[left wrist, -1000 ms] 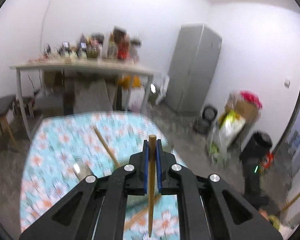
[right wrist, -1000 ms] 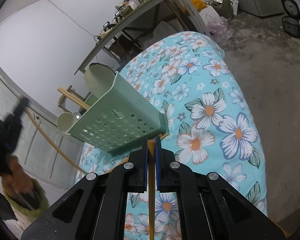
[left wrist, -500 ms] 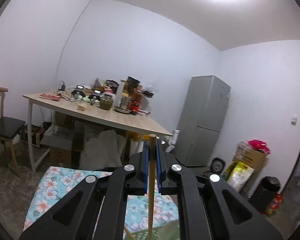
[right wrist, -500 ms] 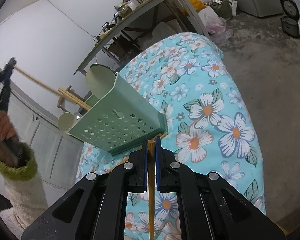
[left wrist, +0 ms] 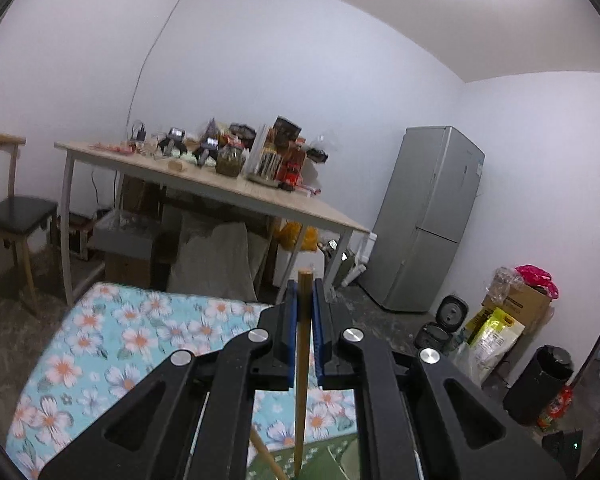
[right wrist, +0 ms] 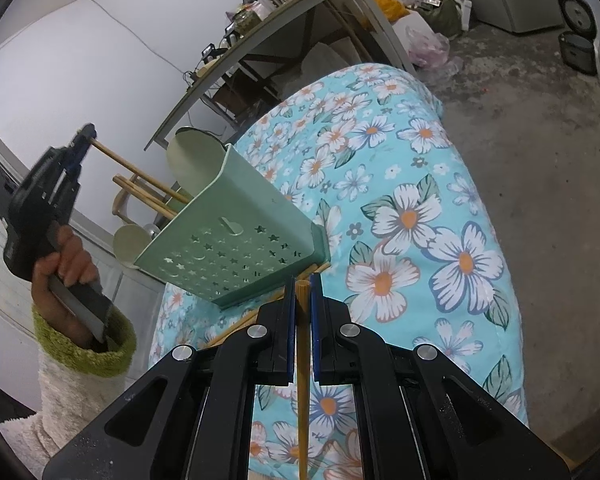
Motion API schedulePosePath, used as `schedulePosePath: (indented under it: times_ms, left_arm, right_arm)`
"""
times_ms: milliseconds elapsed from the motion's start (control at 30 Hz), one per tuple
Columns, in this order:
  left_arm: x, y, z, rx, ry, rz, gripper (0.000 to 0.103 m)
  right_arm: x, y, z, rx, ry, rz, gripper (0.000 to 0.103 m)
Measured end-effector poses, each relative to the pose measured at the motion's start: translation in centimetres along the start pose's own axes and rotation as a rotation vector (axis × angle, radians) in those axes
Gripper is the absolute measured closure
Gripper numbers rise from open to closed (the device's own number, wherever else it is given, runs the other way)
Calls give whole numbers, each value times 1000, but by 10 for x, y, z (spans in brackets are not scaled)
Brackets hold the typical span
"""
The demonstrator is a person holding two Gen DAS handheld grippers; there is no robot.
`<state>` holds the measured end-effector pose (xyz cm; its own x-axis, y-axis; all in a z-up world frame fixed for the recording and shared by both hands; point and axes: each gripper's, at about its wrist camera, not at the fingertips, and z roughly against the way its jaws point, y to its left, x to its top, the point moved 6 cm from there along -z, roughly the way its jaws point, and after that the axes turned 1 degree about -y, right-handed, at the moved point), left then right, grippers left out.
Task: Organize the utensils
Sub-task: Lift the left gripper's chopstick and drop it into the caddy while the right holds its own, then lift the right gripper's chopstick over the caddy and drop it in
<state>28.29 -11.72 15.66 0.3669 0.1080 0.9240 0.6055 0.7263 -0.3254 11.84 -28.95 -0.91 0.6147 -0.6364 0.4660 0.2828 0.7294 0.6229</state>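
right wrist view: left gripper is raised at the left of the frame, jaws closed on the top end of a chopstick whose lower part slants down into the green utensil holder. two more sticks already stand in the holder. the holder sits on the floral tablecloth, its star-punched wall facing the camera.

right gripper is also closed, pinching a second chopstick that runs back between the jaws toward the camera. this gripper hovers just beside the holder's near lower corner. at least one loose stick lies on the cloth below the holder.

procedure, as judged:
1. lower the left chopstick along its own axis until the tip seats, so that it does not lever against the rim.
2. part the jaws only once the stick is supported by the compartment wall.
3. hold the right gripper clear of the holder to avoid tipping it.

limits of view: from the left wrist, left gripper and its stick are seen, but only a strip of green at the bottom edge. the holder's interior, compartment layout and the stick tip are hidden. the object behind the holder, pale and round, cannot be identified.
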Motion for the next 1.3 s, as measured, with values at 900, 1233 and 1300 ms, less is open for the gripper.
schedulePosePath:
  times_ms: [900,1233,1300]
  left_arm:
    - [-60,28,118,35,144,-54,38]
    - [-128,68,146,133,294,-50,38]
    - [-136,74,148,141,308,-36,38]
  right_arm:
    - [110,150,92,161,-325,355,98]
    - [158,219,83,196,-491,526,98]
    - [161,227,72,184,-507,554,98]
